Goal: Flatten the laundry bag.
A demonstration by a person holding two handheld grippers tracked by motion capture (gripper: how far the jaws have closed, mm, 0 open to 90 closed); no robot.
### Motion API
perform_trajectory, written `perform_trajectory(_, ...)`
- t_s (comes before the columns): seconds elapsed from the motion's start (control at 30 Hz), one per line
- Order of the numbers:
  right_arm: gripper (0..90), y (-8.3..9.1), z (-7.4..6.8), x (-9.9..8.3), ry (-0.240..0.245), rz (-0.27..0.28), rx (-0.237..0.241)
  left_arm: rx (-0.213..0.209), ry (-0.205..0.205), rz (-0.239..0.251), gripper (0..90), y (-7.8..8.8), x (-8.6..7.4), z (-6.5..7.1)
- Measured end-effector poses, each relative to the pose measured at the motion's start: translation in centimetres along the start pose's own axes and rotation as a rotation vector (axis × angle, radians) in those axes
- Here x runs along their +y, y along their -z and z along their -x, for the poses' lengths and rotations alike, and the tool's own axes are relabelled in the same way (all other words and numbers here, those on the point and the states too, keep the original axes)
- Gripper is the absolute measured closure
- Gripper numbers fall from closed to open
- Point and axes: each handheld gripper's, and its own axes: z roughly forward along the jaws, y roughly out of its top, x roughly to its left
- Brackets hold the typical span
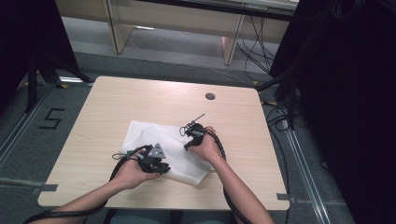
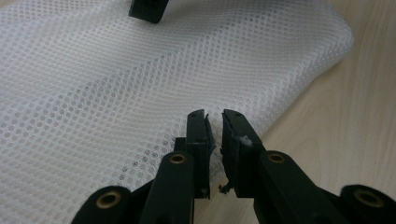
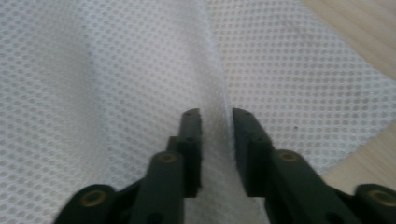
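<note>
We read one marking — a dark "5" on the grey floor, at 9 o'clock from the table. Count: one white mesh cloth, two grippers, one round grommet at the table's 12 o'clock edge. The cloth lies near the table's centre, slightly toward 6 o'clock. Left gripper sits at the cloth's 7 o'clock edge, jaws pressed nearly together — a fold of mesh pinched between them. Right gripper sits at the cloth's 2 o'clock part, jaws drawn close on a raised ridge of mesh.
</note>
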Motion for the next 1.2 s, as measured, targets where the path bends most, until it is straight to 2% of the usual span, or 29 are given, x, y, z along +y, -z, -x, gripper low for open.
perform_trajectory(0.07,89.3,0.0,-0.1,0.1,0.016,-0.005,0.0,0.0,-0.007,-0.005,80.1,-0.2,0.0,-0.1)
perform_trajectory(0.1,89.7,0.0,-0.2,0.1,0.014,-0.009,0.001,0.001,0.009,-0.003,80.0,-0.3,0.0,0.0)
perform_trajectory(0.2,90.0,0.4,-0.3,0.3,0.014,-0.013,0.001,-0.008,0.0,-0.01,80.2,-0.5,0.0,-0.1)
perform_trajectory(0.23,90.0,0.7,-0.5,0.4,-0.004,-0.009,0.01,-0.012,-0.012,-0.033,80.1,-0.4,0.1,-0.2)
perform_trajectory(0.27,90.0,1.2,-0.6,0.5,-0.015,-0.008,0.015,-0.005,0.009,-0.013,80.0,-0.6,0.1,0.0)
perform_trajectory(0.3,90.0,1.2,-0.6,0.5,-0.015,-0.008,0.015,-0.005,0.009,-0.013,80.2,-0.6,0.1,0.0)
perform_trajectory(0.33,90.0,2.3,-0.3,0.9,0.015,0.023,0.006,-0.004,0.004,-0.002,80.7,-0.8,0.3,0.0)
perform_trajectory(0.4,90.0,3.2,-0.4,1.2,0.007,0.028,0.009,-0.008,-0.03,-0.022,81.3,-0.9,0.5,-0.3)
perform_trajectory(0.43,90.0,3.6,-0.4,1.3,0.014,0.035,0.006,-0.004,0.01,0.002,81.5,-1.2,0.6,0.0)
perform_trajectory(0.5,90.0,4.6,-0.6,1.5,0.006,0.052,0.001,-0.005,0.011,-0.004,81.6,-1.4,0.8,-0.1)
perform_trajectory(0.53,90.0,5.1,-0.8,1.6,-0.003,0.056,0.003,-0.007,-0.018,-0.029,81.6,-1.4,1.0,-0.3)
perform_trajectory(0.57,90.0,5.5,-0.8,1.7,0.001,0.064,0.003,-0.007,-0.018,-0.029,81.7,-1.4,1.0,-0.3)
perform_trajectory(0.6,90.0,5.9,-0.8,1.8,0.006,0.07,-0.003,-0.002,0.007,-0.001,81.7,-1.8,1.3,-0.3)
perform_trajectory(0.67,90.0,6.6,-0.9,2.0,0.011,0.083,-0.012,0.003,0.013,0.009,81.8,-2.0,1.7,-0.5)
perform_trajectory(0.87,89.9,8.3,-1.4,2.3,0.021,0.116,-0.029,0.034,0.025,0.007,81.8,-2.6,2.6,-1.3)
perform_trajectory(1.0,89.8,9.4,-2.1,2.4,0.046,0.137,-0.045,0.046,0.035,0.022,81.4,-2.9,3.1,-2.0)
perform_trajectory(1.07,89.6,9.7,-2.0,2.5,0.085,0.161,-0.059,0.056,0.035,0.024,81.2,-2.9,3.4,-2.4)
perform_trajectory(1.13,89.5,9.9,-2.2,2.5,0.057,0.149,-0.051,0.067,0.028,0.015,81.0,-2.8,3.6,-2.6)
perform_trajectory(1.17,89.5,9.9,-2.1,2.4,0.073,0.163,-0.066,0.067,0.028,0.015,80.8,-2.8,3.6,-2.6)
perform_trajectory(1.2,89.5,10.0,-2.1,2.3,0.054,0.147,-0.071,0.072,0.025,0.02,80.5,-2.5,3.5,-2.6)
